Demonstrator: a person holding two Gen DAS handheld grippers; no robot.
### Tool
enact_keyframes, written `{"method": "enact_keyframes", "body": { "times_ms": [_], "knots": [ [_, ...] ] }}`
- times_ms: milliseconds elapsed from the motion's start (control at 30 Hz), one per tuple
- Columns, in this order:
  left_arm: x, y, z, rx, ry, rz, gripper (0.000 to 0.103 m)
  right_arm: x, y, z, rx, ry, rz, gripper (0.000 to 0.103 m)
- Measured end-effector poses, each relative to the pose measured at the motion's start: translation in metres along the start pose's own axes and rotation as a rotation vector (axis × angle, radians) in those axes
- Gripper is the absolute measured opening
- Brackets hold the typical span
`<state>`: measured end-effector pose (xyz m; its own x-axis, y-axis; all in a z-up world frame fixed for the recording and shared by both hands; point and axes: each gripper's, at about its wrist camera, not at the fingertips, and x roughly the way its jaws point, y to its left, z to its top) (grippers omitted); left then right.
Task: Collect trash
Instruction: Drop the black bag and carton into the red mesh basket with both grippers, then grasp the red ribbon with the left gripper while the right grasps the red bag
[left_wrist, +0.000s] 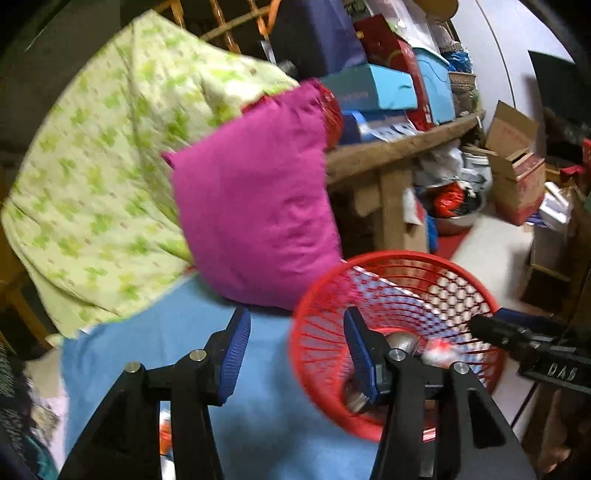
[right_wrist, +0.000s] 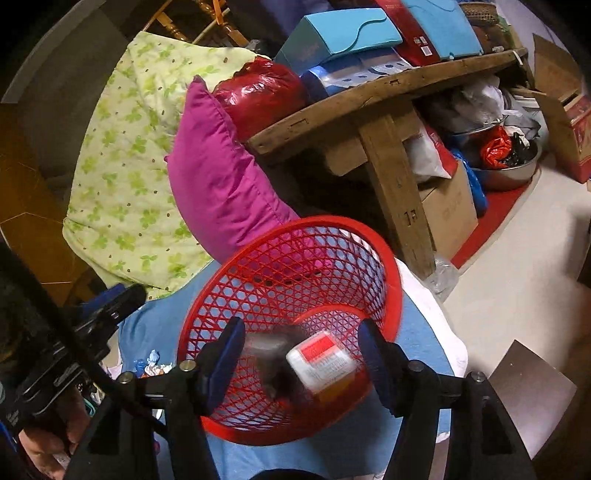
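Cluttered home room, part bedroom, part storage; green-patterned quilt (left_wrist: 96, 177) and magenta pillow (left_wrist: 255, 218) on blue sheet (left_wrist: 177, 332); rough wooden bench (right_wrist: 373, 107) stacked with boxes (right_wrist: 340, 33); cardboard cartons (left_wrist: 517, 173), metal basin (right_wrist: 506, 170) with plastic bags on floor.

Red mesh basket (right_wrist: 291, 280) (tilted) with white-and-red packet (right_wrist: 325, 360) inside
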<state>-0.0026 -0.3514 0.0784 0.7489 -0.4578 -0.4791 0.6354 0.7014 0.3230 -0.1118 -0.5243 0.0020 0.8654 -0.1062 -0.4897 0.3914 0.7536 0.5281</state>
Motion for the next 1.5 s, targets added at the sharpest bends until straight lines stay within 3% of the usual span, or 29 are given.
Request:
{"method": "enact_keyframes", "body": {
  "times_ms": [267, 700, 1333, 1500],
  "knots": [
    [-0.033, 0.032, -0.015, 0.007, -0.014, 0.105, 0.054, -0.015, 0.038, -0.006, -0.079, -0.059, 0.019, 0.067],
    [-0.074, 0.113, -0.049, -0.119, -0.003, 0.213, 0.054, -0.018, 0.13, -0.02, -0.228, -0.049, 0.115, 0.067],
    [-0.089, 0.188, -0.101, -0.259, 0.024, 0.267, 0.057, 0.005, 0.224, -0.059, -0.395, 0.022, 0.164, 0.067],
    [-0.087, 0.219, -0.137, -0.315, 0.06, 0.286, 0.062, 0.023, 0.244, -0.076, -0.441, 0.074, 0.178, 0.067]
  ]
}}
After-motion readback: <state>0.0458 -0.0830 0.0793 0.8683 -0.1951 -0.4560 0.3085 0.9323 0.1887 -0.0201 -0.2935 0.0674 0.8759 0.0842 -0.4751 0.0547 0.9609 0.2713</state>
